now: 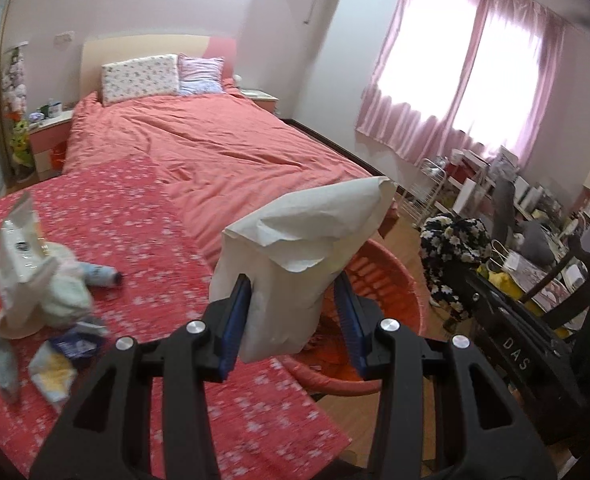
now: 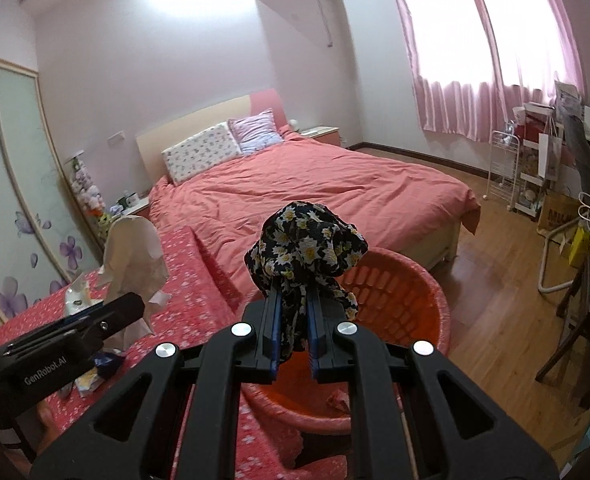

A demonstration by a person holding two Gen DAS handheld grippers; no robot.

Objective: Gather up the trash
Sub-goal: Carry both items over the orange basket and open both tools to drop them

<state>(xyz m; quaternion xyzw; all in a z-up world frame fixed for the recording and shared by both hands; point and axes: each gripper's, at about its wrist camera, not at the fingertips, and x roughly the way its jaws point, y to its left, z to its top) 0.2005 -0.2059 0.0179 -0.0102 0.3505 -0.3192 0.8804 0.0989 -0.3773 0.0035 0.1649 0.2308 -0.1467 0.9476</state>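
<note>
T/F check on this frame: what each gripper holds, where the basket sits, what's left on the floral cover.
1. The left gripper holds a crumpled white paper bag. True.
2. The right gripper is open and holds nothing. False: it is shut on a black floral cloth.
3. The orange basket stands on the pillows. False: it sits by the foot of the bed, below both grippers.
4. Wrappers lie on the red floral cover. True.
5. The curtains are blue. False: pink.
</note>
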